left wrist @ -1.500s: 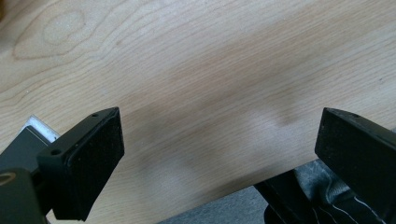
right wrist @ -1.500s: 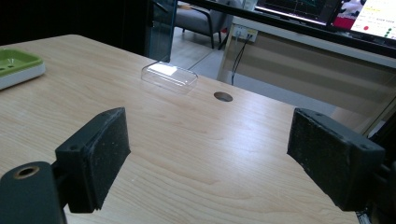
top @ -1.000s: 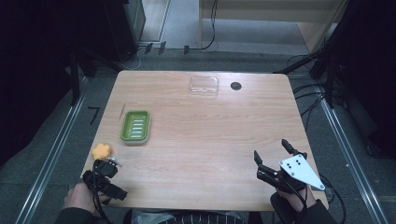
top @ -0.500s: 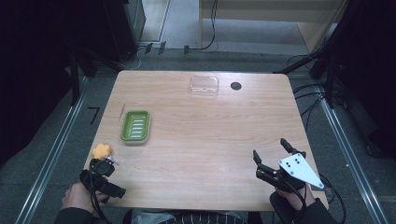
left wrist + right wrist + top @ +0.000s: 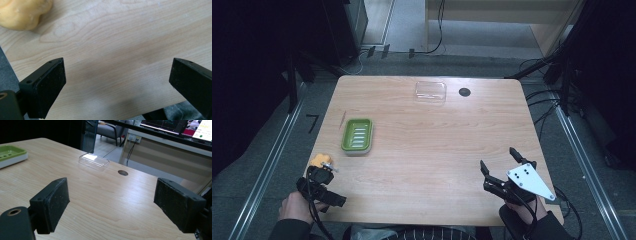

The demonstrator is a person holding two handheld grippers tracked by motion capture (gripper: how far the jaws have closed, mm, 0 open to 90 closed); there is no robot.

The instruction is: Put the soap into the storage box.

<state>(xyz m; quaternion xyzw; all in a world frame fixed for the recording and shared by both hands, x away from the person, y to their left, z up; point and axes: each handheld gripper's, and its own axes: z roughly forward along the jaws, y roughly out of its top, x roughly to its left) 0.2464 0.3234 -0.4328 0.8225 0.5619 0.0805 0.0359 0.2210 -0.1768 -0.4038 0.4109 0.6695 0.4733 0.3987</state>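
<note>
Left gripper (image 5: 323,172), jaws wide apart and holding nothing, sits just beside the rounded yellow lump (image 5: 318,160); long axis indeterminate.

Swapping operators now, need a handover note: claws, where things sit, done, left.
Left claw: open, holding nothing, at the table's near-left corner beside the lumpy yellow-orange soft piece.
Right claw: open, holding nothing, near-right.
Green ribbed plastic soap dish: left of centre, nothing in it.
Clear plastic lid: far edge, beside the round table hole.
Done: nothing gripped yet.
Left: probably grasp the yellow piece.
</note>
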